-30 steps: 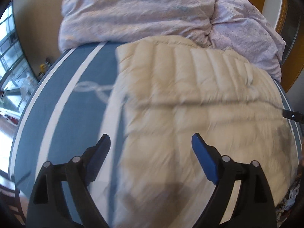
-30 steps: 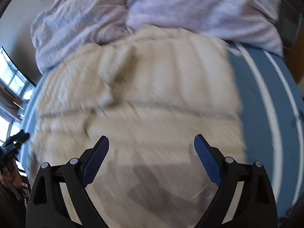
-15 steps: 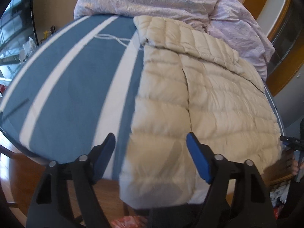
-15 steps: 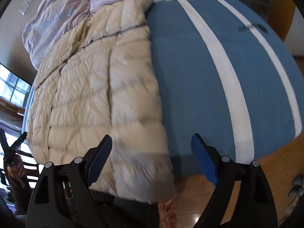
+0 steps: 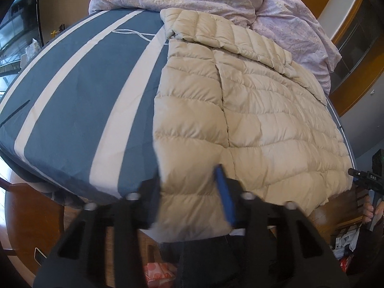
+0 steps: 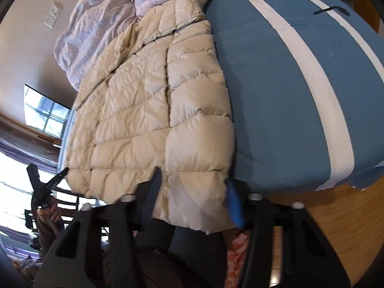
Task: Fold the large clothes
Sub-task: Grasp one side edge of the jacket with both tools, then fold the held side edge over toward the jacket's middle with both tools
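The jacket (image 5: 240, 110) lies flat on the striped bed (image 5: 72, 100), hem overhanging at lower frame; the left gripper (image 5: 189, 192) straddles one hem corner, the right gripper (image 6: 194, 192) the other, whether either pinches I cannot tell; only the right view shows a wall switch (image 6: 52, 14).

Wood floor (image 6: 324, 211), beige wall (image 6: 31, 2) w/ switch plate (image 6: 52, 14), bright window (image 6: 45, 117).

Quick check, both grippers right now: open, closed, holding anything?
Left gripper: open, fingers straddling the hem corner of the beige puffer jacket, not clamped.
Right gripper: open, fingers straddling the jacket's other hem corner, not clamped.
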